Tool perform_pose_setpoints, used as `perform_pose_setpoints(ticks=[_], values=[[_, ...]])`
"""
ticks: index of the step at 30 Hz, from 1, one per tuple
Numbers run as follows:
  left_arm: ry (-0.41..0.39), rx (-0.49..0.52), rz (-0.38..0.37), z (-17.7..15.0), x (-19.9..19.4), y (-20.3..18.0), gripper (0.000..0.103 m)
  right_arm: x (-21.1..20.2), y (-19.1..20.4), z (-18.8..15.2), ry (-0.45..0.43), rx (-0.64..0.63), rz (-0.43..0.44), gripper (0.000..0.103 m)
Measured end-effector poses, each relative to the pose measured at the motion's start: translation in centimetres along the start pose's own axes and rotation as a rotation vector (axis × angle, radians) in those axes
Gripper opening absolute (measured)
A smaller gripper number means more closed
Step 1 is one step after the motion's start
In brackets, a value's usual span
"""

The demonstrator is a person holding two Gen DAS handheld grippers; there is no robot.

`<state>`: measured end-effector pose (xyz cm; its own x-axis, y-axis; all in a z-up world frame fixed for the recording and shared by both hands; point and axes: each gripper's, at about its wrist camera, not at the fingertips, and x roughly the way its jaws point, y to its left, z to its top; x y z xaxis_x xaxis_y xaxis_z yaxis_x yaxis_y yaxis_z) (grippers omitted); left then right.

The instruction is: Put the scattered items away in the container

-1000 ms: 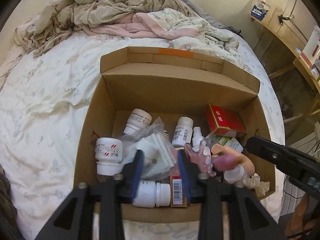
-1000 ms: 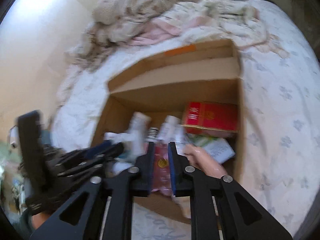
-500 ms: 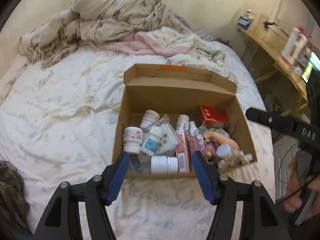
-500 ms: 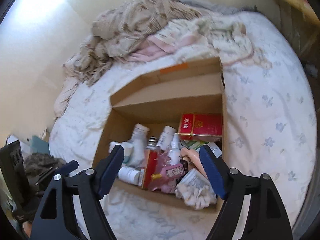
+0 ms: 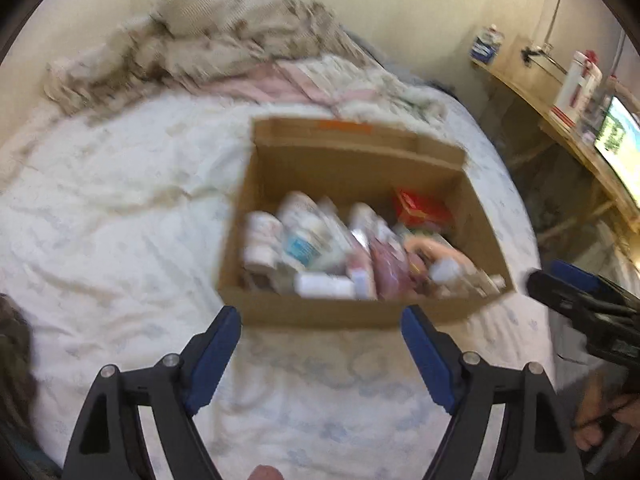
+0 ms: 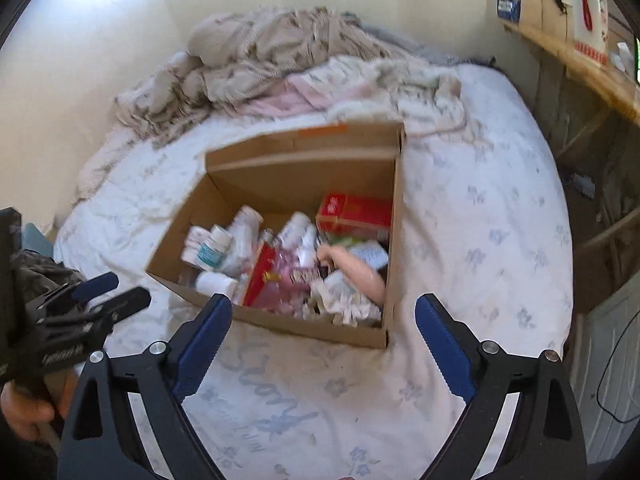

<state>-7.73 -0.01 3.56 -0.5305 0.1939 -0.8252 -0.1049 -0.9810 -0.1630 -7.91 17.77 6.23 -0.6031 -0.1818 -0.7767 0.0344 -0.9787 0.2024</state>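
Observation:
An open cardboard box [image 5: 312, 312] stands on the bed, also in the right wrist view [image 6: 280, 320]. It holds several white pill bottles [image 6: 214, 282], a red carton [image 6: 354, 212], a pink pouch [image 6: 296, 280] and crumpled white cloth [image 6: 346, 306]. My left gripper [image 5: 320, 350] is open and empty, in front of the box's near wall; it also shows at the left of the right wrist view [image 6: 104, 292]. My right gripper [image 6: 324, 338] is open and empty, over the sheet before the box. The left wrist view is blurred.
The white flowered bed sheet [image 6: 480, 240] surrounds the box. Rumpled blankets [image 6: 280, 64] lie at the far end of the bed. A wooden shelf [image 6: 580, 68] with items and a screen [image 5: 620, 148] run along the right wall.
Both grippers have opened wide and pulled back out of the box toward the near side of the bed. The items they were among stay in the box.

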Motion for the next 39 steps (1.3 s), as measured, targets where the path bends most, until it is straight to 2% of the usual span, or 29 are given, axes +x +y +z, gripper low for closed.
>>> perform_pose_setpoints(ticks=[2,4,7,16,19,22,39], values=[[0.043,0.023,-0.002,-0.4,0.9,-0.5,0.083,0.8,0.9,-0.2,0.018,-0.034,-0.003,0.095],[0.045,0.054,0.016,-0.7,1.3,-1.2,0.083,1.3,2.0,-0.3,0.022,-0.079,-0.014,0.095],[0.033,0.090,0.053,-0.8,1.4,-1.9,0.083,2.1,2.9,-0.5,0.030,-0.097,-0.005,0.095],[0.005,0.101,0.106,-0.3,1.0,-2.0,0.083,2.5,3.2,-0.2,0.033,-0.085,0.020,0.095],[-0.035,0.111,0.149,0.0,0.5,-1.9,0.083,2.4,3.1,-0.1,0.038,-0.067,0.051,0.095],[-0.041,0.083,0.138,0.3,0.3,-1.3,0.083,2.5,3.4,-0.1,0.039,-0.076,0.040,0.095],[-0.018,0.086,0.133,0.1,0.6,-1.1,0.083,2.6,4.0,-0.7,0.051,-0.090,0.031,0.095]])
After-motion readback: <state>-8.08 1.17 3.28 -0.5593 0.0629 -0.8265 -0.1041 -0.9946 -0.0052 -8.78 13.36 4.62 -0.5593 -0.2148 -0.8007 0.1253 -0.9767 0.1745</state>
